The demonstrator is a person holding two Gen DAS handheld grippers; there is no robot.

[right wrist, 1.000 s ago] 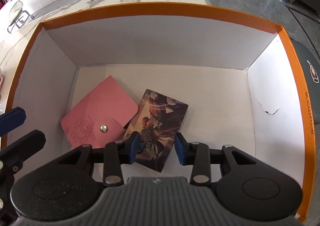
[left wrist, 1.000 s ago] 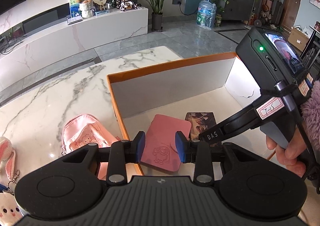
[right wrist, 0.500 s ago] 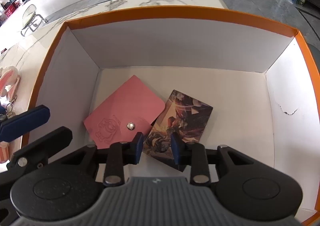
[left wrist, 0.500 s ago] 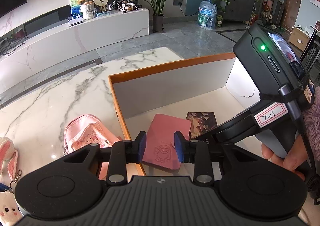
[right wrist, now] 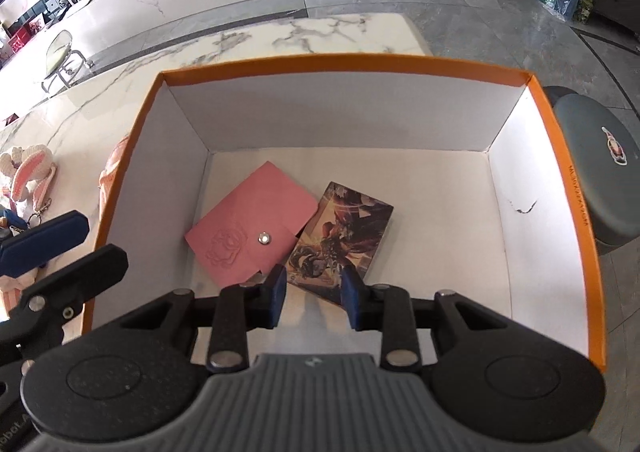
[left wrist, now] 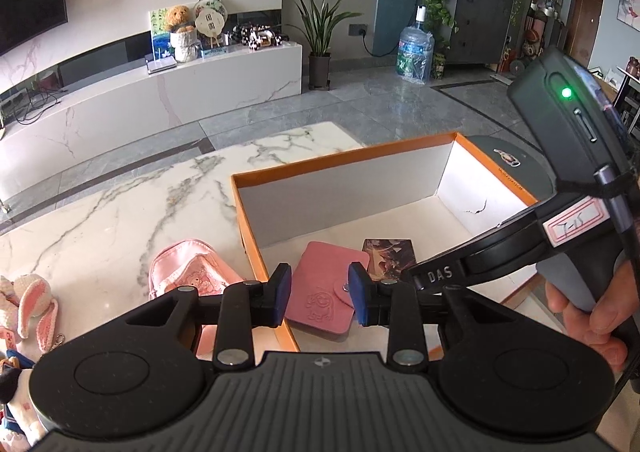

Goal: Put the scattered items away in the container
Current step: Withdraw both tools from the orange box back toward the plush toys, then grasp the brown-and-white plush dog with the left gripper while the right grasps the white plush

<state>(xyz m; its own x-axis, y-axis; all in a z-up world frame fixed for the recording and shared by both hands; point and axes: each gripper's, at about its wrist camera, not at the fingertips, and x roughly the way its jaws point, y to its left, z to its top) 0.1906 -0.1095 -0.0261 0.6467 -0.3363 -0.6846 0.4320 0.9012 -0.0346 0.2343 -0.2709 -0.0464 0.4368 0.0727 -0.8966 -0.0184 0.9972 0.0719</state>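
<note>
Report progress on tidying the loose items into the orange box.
Done: the pink wallet and the picture card lie flat on the floor of the orange box. In hand: nothing; the left gripper and right gripper are both open and empty. Left: the pink pouch and the bunny keychain are on the marble table.

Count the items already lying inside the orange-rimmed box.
2: a pink wallet on the box floor, left of centre, and a picture card beside it, its edge tucked under the wallet. The near floor is hidden.
</note>
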